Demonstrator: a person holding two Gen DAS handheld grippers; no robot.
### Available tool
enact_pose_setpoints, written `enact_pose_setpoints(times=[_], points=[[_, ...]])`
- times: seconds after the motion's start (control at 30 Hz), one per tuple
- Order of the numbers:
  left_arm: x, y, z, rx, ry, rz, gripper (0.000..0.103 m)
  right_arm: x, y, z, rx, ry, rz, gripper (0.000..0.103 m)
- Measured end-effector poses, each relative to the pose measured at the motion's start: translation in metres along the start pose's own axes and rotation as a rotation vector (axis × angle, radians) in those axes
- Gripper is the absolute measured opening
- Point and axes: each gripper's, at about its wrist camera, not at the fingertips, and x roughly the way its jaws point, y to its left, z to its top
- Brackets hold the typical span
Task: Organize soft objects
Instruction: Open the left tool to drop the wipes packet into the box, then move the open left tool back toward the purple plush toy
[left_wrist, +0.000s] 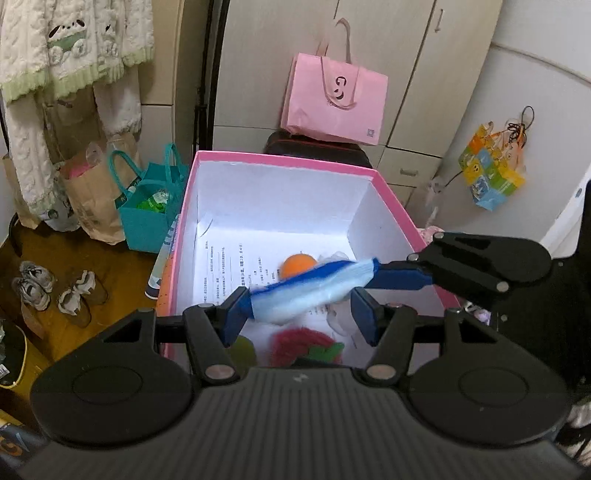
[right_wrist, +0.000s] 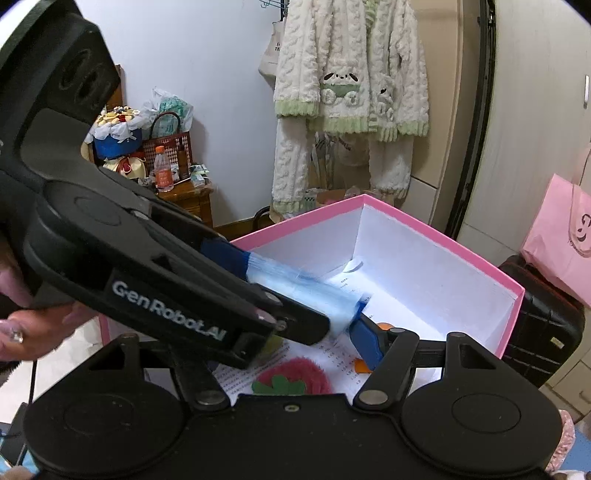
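The blue-and-pale-blue soft cloth (left_wrist: 310, 291) hung in the air, stretched taut over the open pink box (left_wrist: 280, 160). I judged it was spread that way so it could be lowered flat into the box.

Its ends ran from about 8 o'clock to 2 o'clock in the left wrist view. The low end lay against one finger of the left gripper (left_wrist: 299, 301). That gripper's jaws stood apart, and the other finger was clear of the cloth, so it was not pinching it.

The high end met the tip of the right gripper (left_wrist: 380, 269), which reached in from 3 o'clock. One of its fingers was hidden, so I could not tell whether it was clamping the cloth; the cloth may only have been hooked on.

On the box floor, an orange ball (left_wrist: 297, 266) sat at the cloth's 12 o'clock and a red fuzzy strawberry (left_wrist: 303, 343) at its 6. Both grippers tilted down toward the box, and a hand (right_wrist: 33, 325) gripped the left one.
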Motion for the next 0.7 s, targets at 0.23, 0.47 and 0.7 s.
enact_pose_setpoints(times=[0.23,0.47,0.7], points=[[-0.031,-0.005,-0.008,0.031,-0.040,-0.023,0.061,-0.015,0.007,-0.004,-0.004,-0.004,-0.013,0.073],[-0.062,-0.023,-0.014,0.069,-0.040,-0.055,0.064,-0.042,0.012,-0.006,0.002,-0.014,-0.042,0.073],[-0.095,-0.042,-0.023,0.101,-0.041,-0.088,0.067,-0.076,0.021,-0.011,0.006,-0.033,-0.056,0.073]])
